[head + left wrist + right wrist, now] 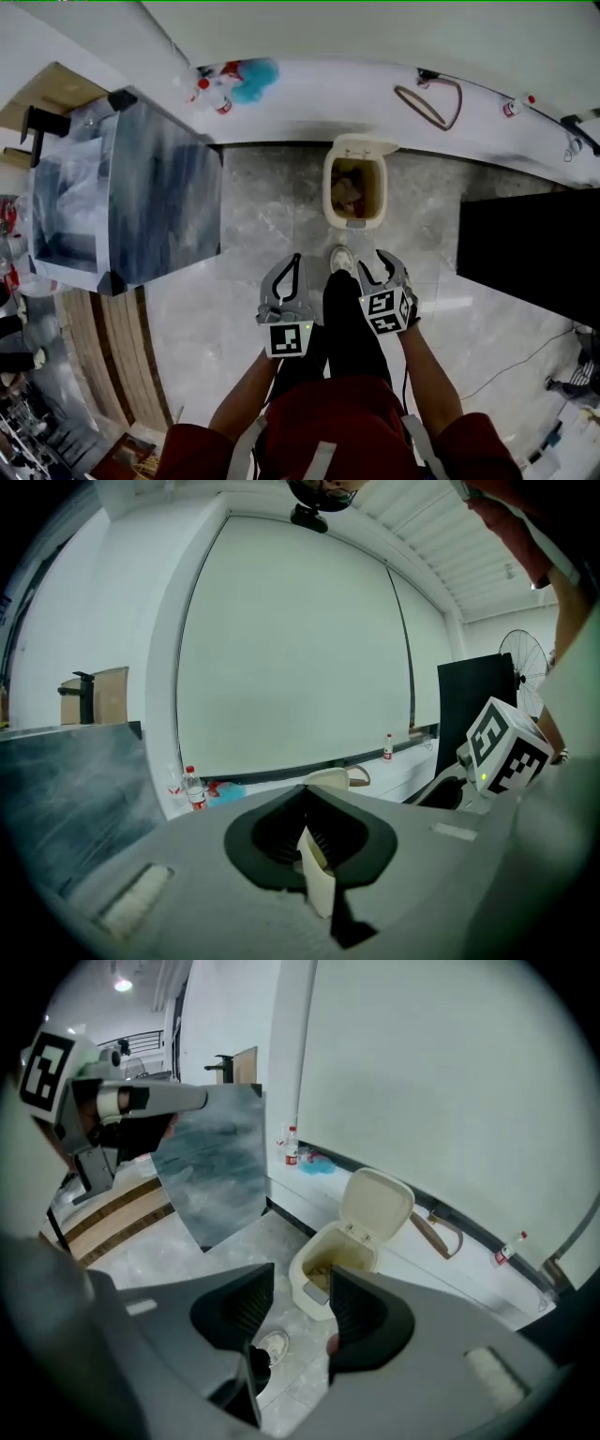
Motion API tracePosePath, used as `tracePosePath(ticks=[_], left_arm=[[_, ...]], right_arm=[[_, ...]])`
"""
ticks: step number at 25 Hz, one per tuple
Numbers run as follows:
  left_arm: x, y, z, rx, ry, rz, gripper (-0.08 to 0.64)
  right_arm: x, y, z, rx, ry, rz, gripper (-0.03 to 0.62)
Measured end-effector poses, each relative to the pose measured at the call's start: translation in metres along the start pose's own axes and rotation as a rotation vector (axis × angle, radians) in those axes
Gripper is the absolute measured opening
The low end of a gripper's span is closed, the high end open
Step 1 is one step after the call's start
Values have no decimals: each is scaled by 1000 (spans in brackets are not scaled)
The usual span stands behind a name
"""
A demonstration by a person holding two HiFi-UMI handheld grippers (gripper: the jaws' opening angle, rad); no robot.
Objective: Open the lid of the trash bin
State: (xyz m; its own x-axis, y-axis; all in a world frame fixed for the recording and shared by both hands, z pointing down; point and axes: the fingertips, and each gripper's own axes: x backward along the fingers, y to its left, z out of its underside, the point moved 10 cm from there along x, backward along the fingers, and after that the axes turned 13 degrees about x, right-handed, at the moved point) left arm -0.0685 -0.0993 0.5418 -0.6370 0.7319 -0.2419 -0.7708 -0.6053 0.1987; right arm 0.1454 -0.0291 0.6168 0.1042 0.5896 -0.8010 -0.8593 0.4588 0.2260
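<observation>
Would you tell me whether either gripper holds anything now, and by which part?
Nothing is held: the left gripper's jaws are together and empty, and the right gripper's are apart, clear of the bin.

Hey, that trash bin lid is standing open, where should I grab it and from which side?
Probably the free upper edge of the lid, coming from the front, over the bin. It stands upright on a hinge at the bin's rear, with the ledge close behind, so only the front looks reachable.

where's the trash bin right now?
Head view, upper centre: the cream trash bin, lid up, stands against the white ledge, just beyond the person's shoe, between the grey table and the black panel.
</observation>
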Motion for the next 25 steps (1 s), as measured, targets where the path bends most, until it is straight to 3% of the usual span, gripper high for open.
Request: tracePosePath(ticks=[8,12,14,19,25], left_arm=[[60,-14,-39,5,-33,5,5],[85,-16,-55,70,-27,-3,5],[99,-19,-67,93,-38,1,5],[133,-28,-109,29,-134,15,5],[172,-28,-159,7,-243,15,5]], right_arm=[[94,5,-36,-127,-169,120,183],[140,3,-58,-196,-274,191,183],[166,5,-70,-202,-333,237,183],[227,13,-104,-180,-496,352,183],[288,24,-135,-151,-681,448,183]])
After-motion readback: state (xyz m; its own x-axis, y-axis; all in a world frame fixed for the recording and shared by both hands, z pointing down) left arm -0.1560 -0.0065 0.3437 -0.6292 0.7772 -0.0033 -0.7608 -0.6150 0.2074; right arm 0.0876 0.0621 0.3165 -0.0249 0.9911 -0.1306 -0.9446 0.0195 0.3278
